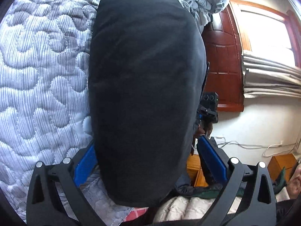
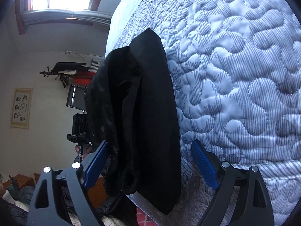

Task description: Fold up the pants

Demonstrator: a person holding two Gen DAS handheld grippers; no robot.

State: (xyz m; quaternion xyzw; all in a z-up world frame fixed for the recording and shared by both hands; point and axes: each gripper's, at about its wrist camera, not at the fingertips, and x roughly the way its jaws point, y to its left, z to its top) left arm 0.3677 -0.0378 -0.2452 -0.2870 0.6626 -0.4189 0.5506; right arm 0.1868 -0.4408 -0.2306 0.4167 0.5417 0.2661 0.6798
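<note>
The pants (image 1: 144, 94) are black, of a soft matte cloth, folded into a long narrow bundle that runs from the near edge of the bed (image 1: 41, 71) toward its far side. In the right wrist view the pants (image 2: 150, 113) show a flat smooth layer against the quilted cover, and a looser, crumpled fold on the left that hangs over the bed's edge.

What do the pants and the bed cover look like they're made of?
The pants look like soft matte black knit or fleece, with no sheen on the outside; the exposed inner side looks furry, possibly a plush lining. The bed cover looks like padded quilted cotton-type fabric: fine grey-white stripes and puffy stitched curves.
</note>
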